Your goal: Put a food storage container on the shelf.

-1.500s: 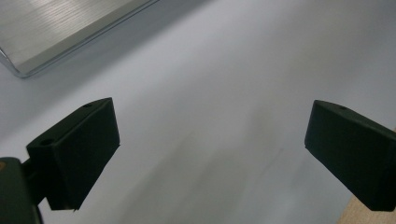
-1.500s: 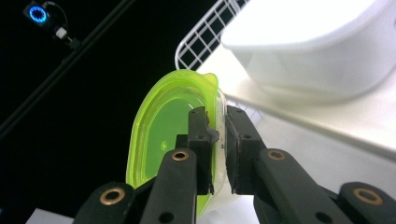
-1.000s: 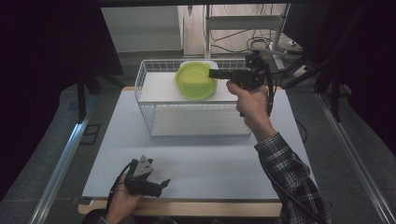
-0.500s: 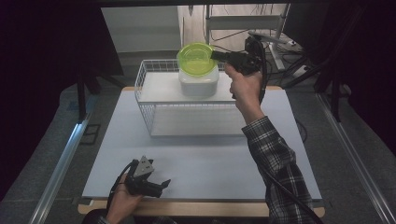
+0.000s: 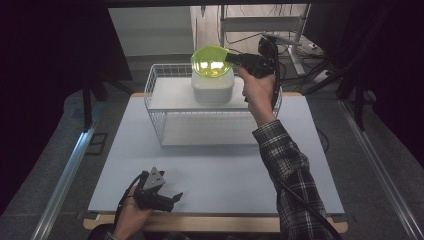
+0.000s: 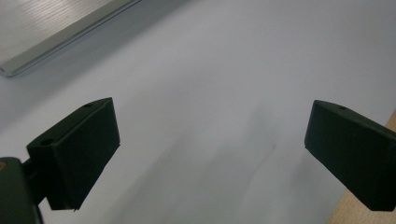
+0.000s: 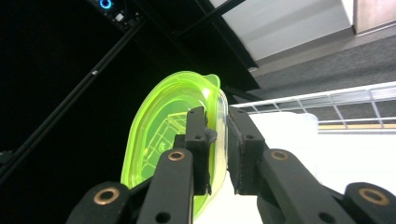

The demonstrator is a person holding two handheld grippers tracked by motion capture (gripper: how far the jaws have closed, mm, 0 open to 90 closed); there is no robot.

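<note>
The right gripper (image 5: 239, 58), fingers (image 7: 198, 140) clamped on its thin rim, holds the translucent green plastic bowl (image 5: 210, 61) tilted above the white square container (image 5: 212, 86) at 12 o'clock; the left gripper (image 5: 165, 197) rests fingers apart on the desk (image 5: 225, 170).

The green lid (image 5: 211, 61) is a translucent, bright lime-green piece of plastic, rounded in outline with a raised rim and a small tab at one edge. In the high view it sits upper centre of the frame, tilted so its inner face turns towards the camera, directly above the white container (image 5: 213, 86). In the right gripper view the lid (image 7: 163, 140) stands nearly on edge at centre frame, its rim caught between two black pads. Whether its lower edge touches the container is hard to tell. The container is a squarish, round-cornered white box standing upright.
</note>
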